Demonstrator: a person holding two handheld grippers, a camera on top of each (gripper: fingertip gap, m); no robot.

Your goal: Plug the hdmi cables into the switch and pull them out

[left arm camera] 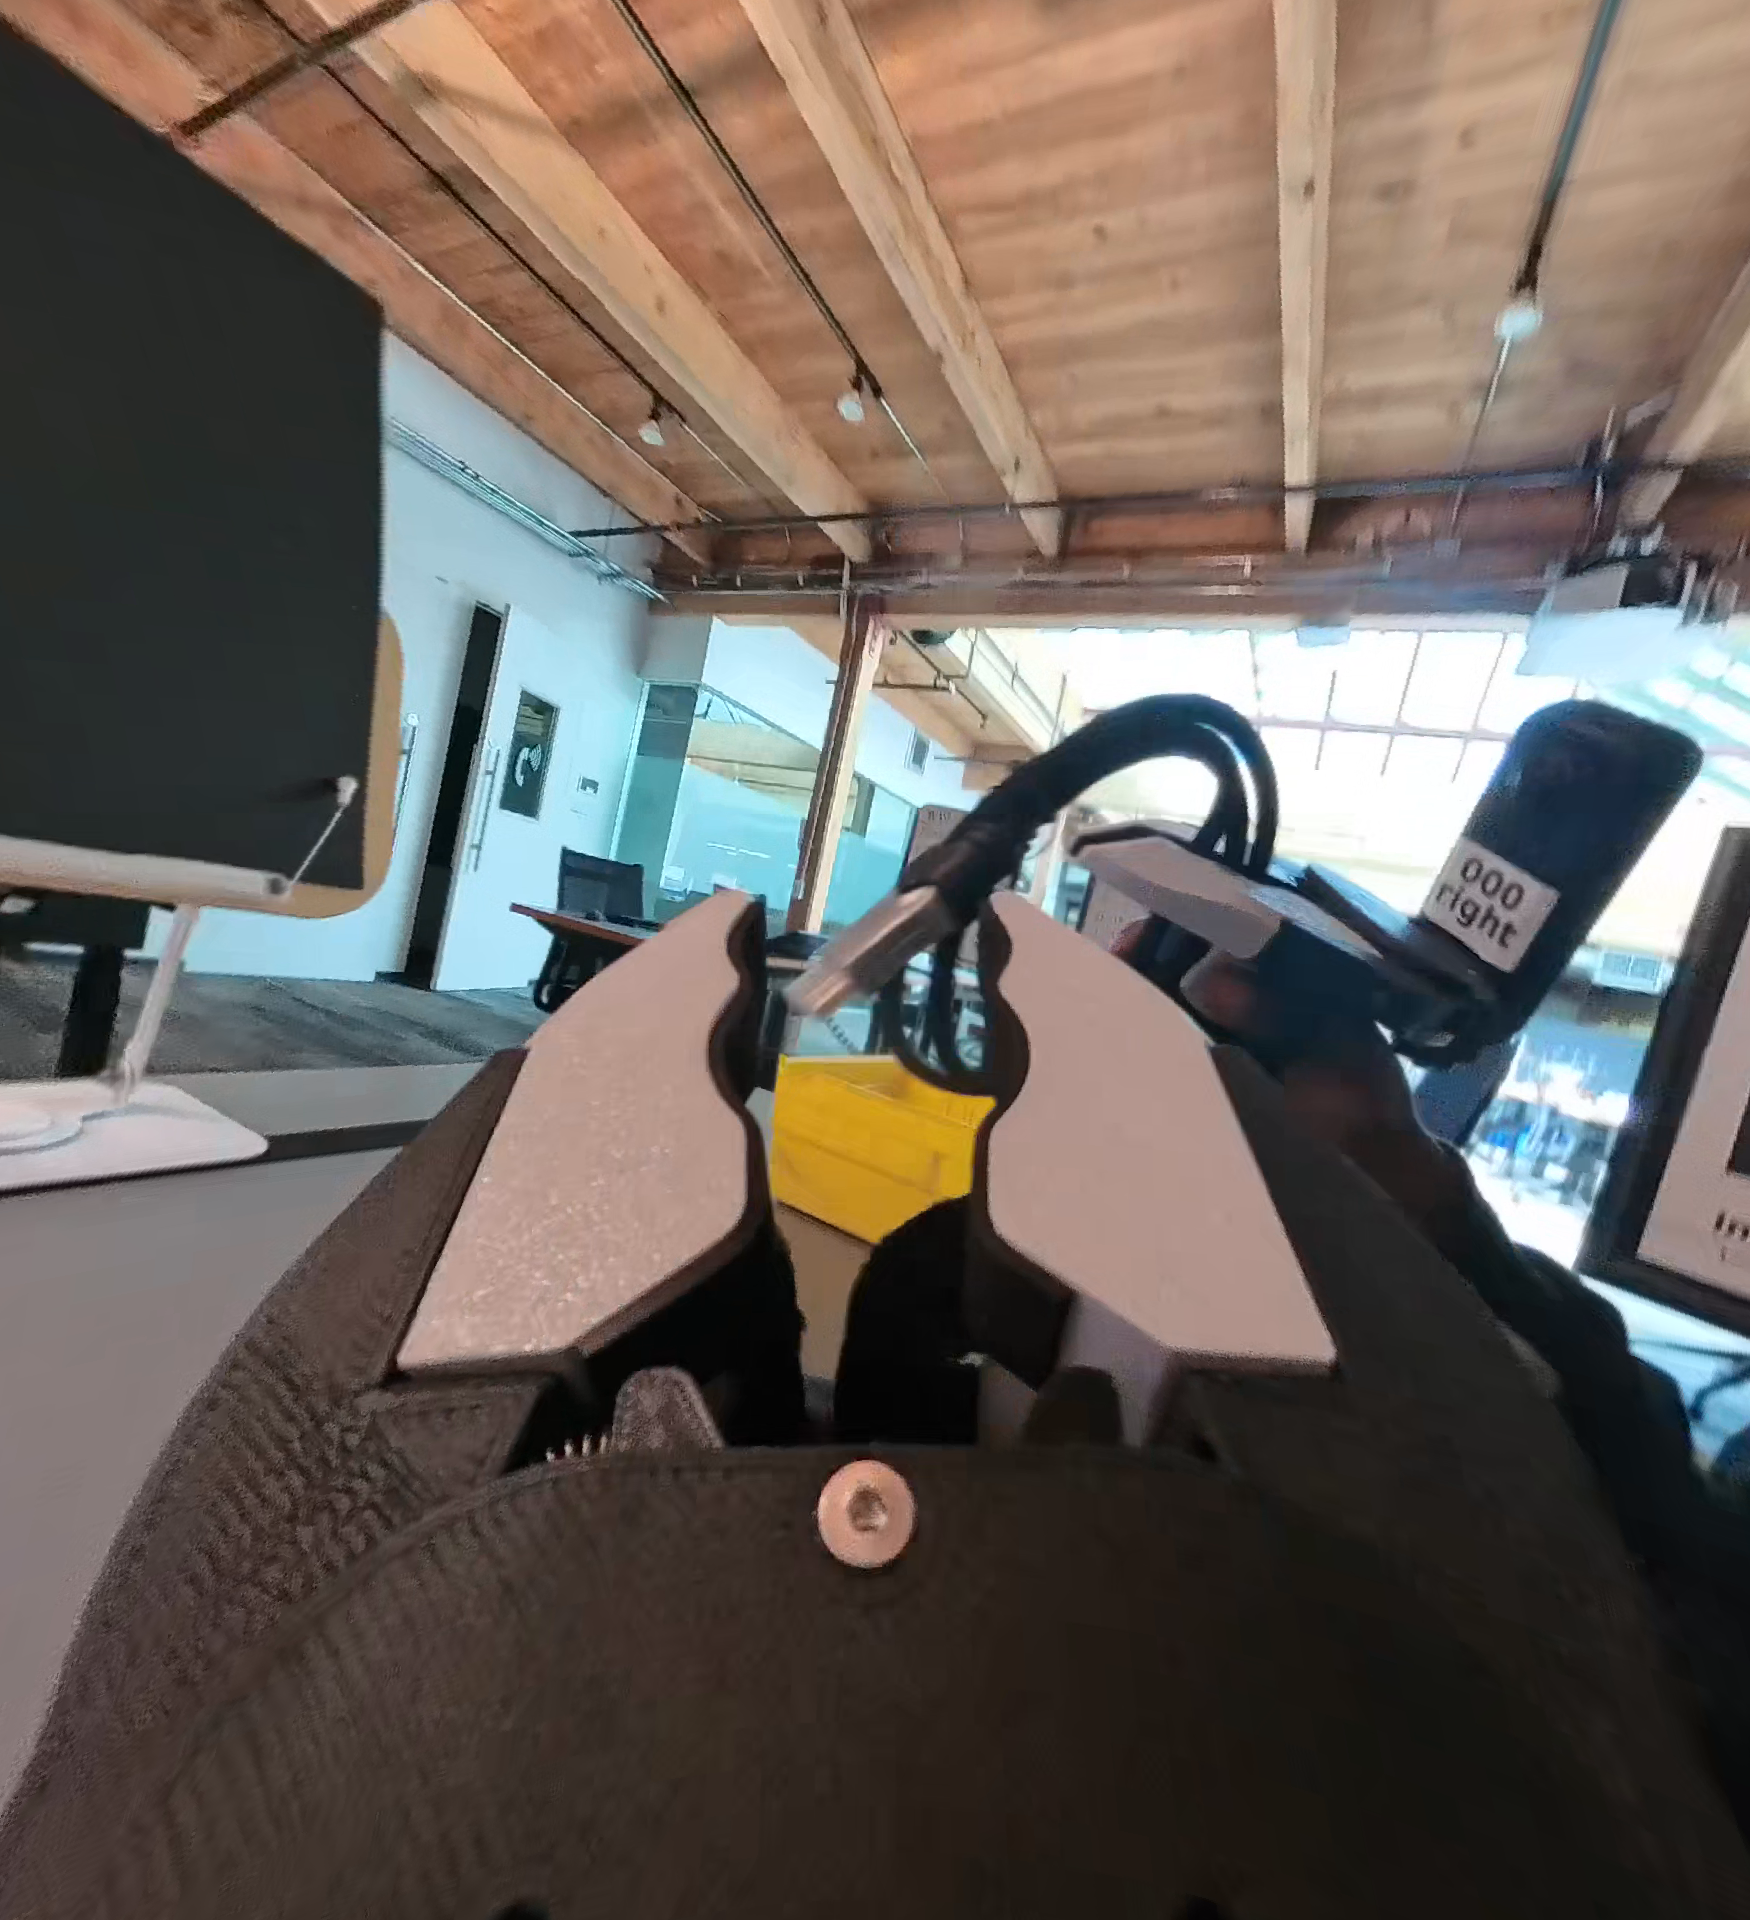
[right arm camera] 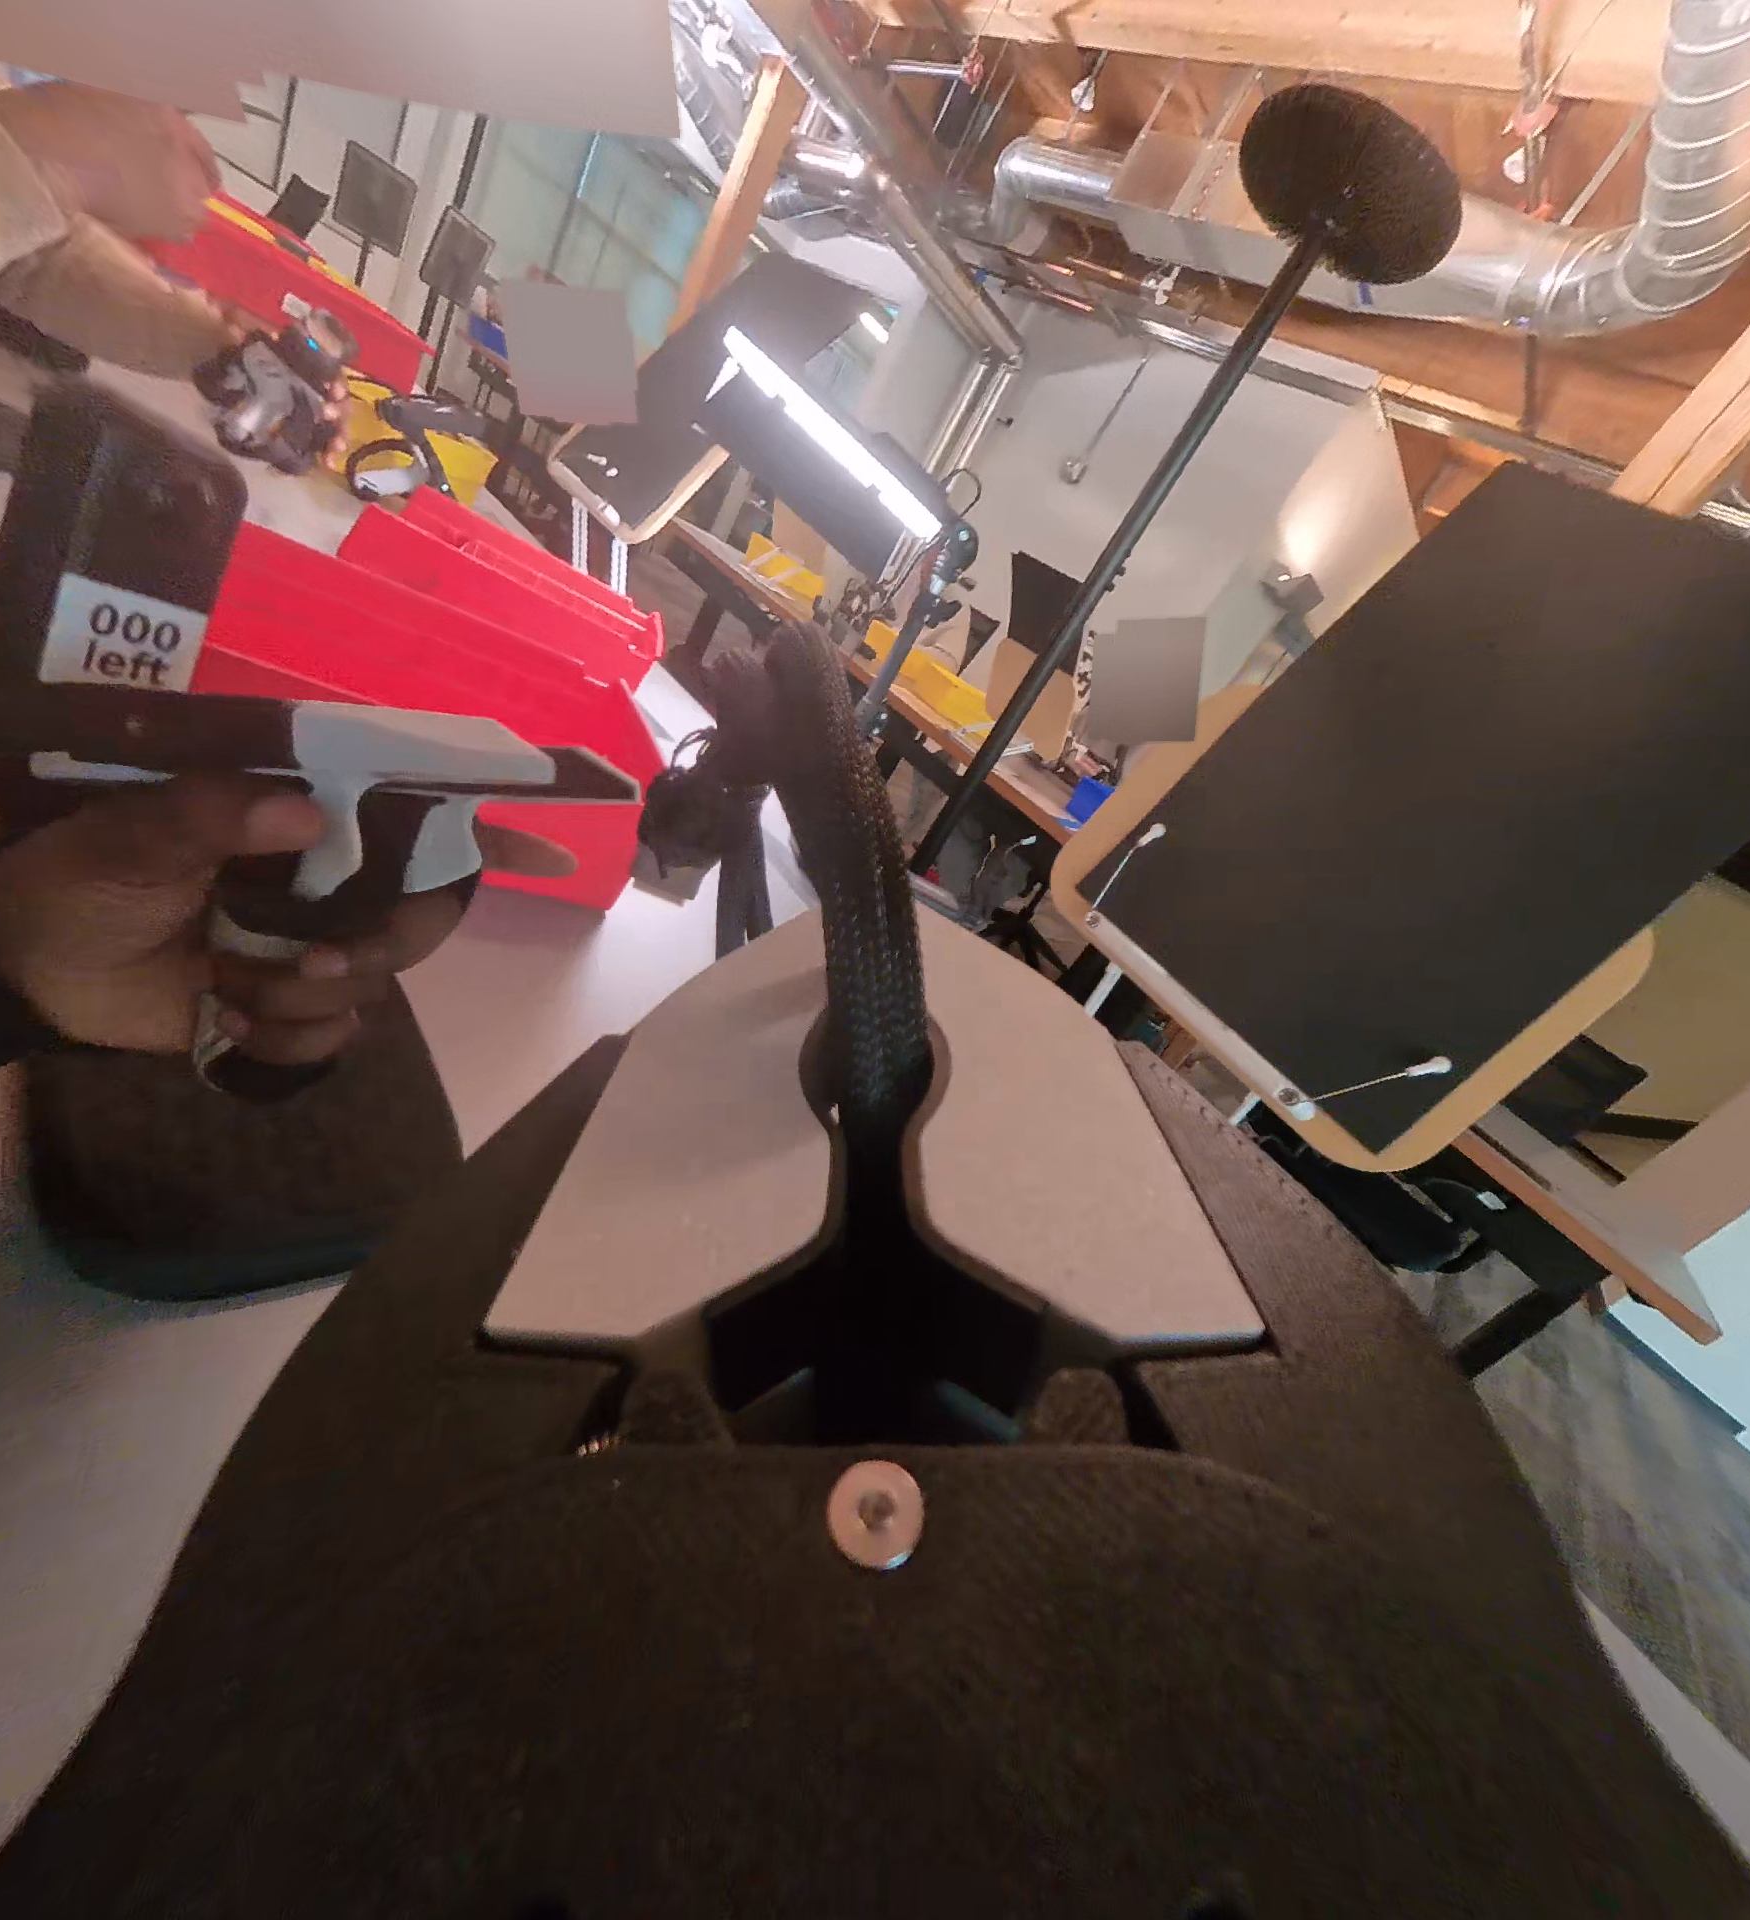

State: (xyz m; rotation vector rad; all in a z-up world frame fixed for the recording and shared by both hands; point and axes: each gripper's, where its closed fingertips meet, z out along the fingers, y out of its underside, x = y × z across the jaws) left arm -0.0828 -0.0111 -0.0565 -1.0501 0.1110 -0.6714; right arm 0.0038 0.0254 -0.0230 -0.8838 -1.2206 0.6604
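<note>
In the left wrist view my left gripper is open. The silver plug of a black cable hangs in the gap at its fingertips, and neither pad presses on it. The cable arches up and right to my right gripper, which holds it. In the right wrist view my right gripper is shut on the black braided cable, which runs through the notch between its fingers and curves away to the left. My left gripper, held by a hand, points at the cable's far end. No switch is in view.
A yellow bin stands on the grey table behind the fingers, a monitor at the right, a black board on a white stand at the left. Red bins, a black panel and a lamp pole surround the right gripper.
</note>
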